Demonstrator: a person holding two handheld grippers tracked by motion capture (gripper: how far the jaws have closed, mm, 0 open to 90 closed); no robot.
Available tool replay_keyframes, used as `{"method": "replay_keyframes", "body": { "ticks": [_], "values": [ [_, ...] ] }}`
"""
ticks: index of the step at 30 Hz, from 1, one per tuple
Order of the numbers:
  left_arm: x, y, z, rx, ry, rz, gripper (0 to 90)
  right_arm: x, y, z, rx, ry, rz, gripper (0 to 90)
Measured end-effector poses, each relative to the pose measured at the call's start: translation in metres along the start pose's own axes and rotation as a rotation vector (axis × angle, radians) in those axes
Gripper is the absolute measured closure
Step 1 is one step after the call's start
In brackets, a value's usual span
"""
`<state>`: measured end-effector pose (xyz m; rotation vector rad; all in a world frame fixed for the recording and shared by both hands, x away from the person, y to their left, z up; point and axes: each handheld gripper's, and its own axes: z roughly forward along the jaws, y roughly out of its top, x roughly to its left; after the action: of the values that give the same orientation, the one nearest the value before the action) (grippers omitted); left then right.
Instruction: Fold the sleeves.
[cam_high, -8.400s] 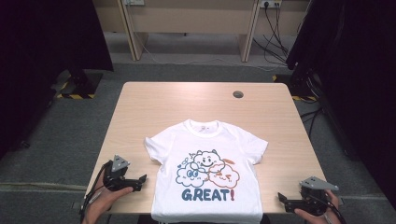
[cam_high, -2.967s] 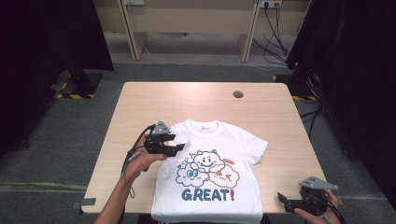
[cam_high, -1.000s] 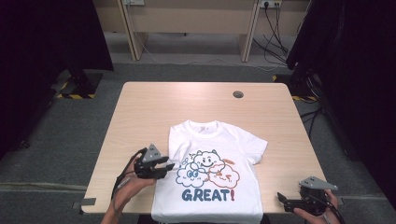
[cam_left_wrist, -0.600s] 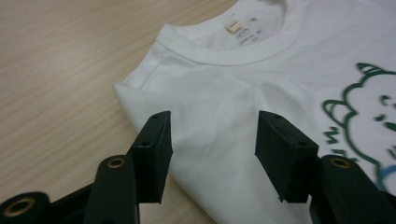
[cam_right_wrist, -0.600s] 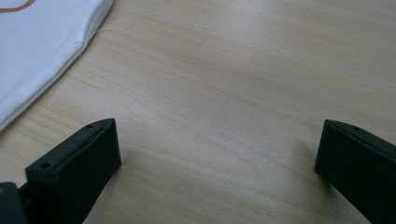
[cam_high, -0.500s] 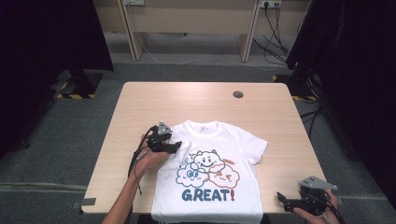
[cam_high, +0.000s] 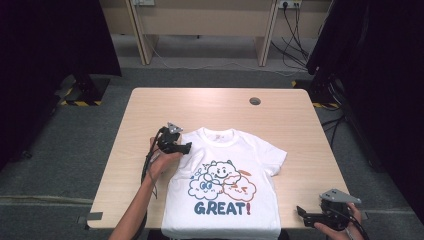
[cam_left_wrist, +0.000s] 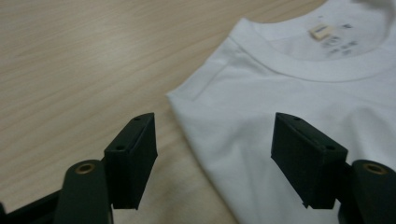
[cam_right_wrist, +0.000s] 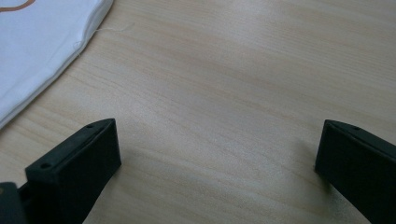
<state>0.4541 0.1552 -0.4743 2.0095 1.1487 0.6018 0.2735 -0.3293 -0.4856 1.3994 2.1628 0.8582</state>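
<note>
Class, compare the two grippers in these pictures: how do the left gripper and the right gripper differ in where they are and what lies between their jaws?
The left gripper sits at the white T-shirt by its folded shoulder edge; the right gripper waits at the table's near right corner, off the cloth. In the left gripper view, one jaw is over the shirt; in the right gripper view, bare wood lies between the jaws. Both are open and hold nothing.

T-shirt (cam_high: 225, 187) lies on the table's (cam_high: 280, 117) near half; a grommet hole (cam_high: 255, 101) sits behind it
</note>
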Motion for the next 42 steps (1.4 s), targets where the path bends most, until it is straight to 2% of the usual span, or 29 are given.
{"method": "replay_keyframes", "body": {
  "ticks": [1,2,4,6,7,10,11,13,14,17,21,24,27,29,31,33,35,39,42],
  "values": [
    [-0.005,-0.002,-0.005,-0.008,-0.002,0.012,26.9,0.0,0.0,0.0,-0.001,-0.001,0.001,0.1],
    [-0.011,-0.005,-0.009,-0.004,-0.007,0.04,26.3,0.0,0.0,0.0,-0.003,-0.002,0.002,0.1],
    [-0.022,-0.011,-0.014,0.007,-0.008,0.107,26.4,0.001,0.0,0.0,-0.003,-0.004,0.003,0.1],
    [-0.031,-0.017,-0.01,0.036,-0.007,0.179,26.3,0.001,0.0,0.0,-0.001,-0.004,0.004,0.1],
    [-0.033,-0.018,-0.009,0.009,-0.008,0.172,26.1,0.001,0.0,0.0,-0.001,-0.004,0.004,0.1],
    [-0.037,-0.017,-0.012,0.012,0.009,0.204,25.8,0.001,0.0,0.0,-0.004,-0.004,0.004,0.1],
    [-0.038,-0.016,-0.014,0.002,0.011,0.195,24.6,0.001,0.0,0.0,-0.003,-0.003,0.004,0.1],
    [-0.04,-0.015,-0.019,-0.019,-0.014,0.151,21.9,0.001,0.0,0.0,-0.001,-0.003,0.003,0.1],
    [-0.04,-0.016,-0.022,-0.02,-0.026,0.144,22.0,0.001,0.0,0.0,-0.003,-0.003,0.003,0.1],
    [-0.042,-0.021,-0.026,0.014,-0.04,0.167,22.1,0.001,0.0,0.0,-0.004,-0.003,0.003,0.1],
    [-0.039,-0.028,-0.037,-0.019,-0.065,0.091,19.9,0.002,0.0,0.0,-0.004,-0.003,0.005,0.1],
    [-0.039,-0.034,-0.044,-0.015,-0.055,0.095,20.4,0.002,0.0,0.0,-0.002,-0.003,0.004,0.1],
    [-0.039,-0.043,-0.041,0.046,-0.048,0.14,20.5,0.002,0.0,0.0,-0.004,-0.003,0.006,0.1],
    [-0.038,-0.048,-0.042,0.031,-0.078,0.119,20.7,0.002,0.0,0.0,-0.004,-0.003,0.003,0.1],
    [-0.036,-0.052,-0.047,0.031,-0.097,0.135,20.6,0.002,0.0,0.0,-0.003,-0.002,0.005,0.1],
    [-0.032,-0.053,-0.05,0.039,-0.093,0.144,20.2,0.002,0.0,0.0,-0.002,-0.002,0.004,0.1],
    [-0.027,-0.055,-0.053,0.051,-0.071,0.141,19.1,0.002,0.0,0.0,-0.002,-0.002,0.003,0.1],
    [-0.016,-0.061,-0.059,0.056,-0.09,0.115,19.1,0.002,0.0,0.0,-0.001,-0.003,0.002,0.1],
    [-0.013,-0.064,-0.064,0.04,-0.099,0.095,17.3,0.002,0.0,0.0,-0.002,-0.003,0.001,0.1]
  ]
}}
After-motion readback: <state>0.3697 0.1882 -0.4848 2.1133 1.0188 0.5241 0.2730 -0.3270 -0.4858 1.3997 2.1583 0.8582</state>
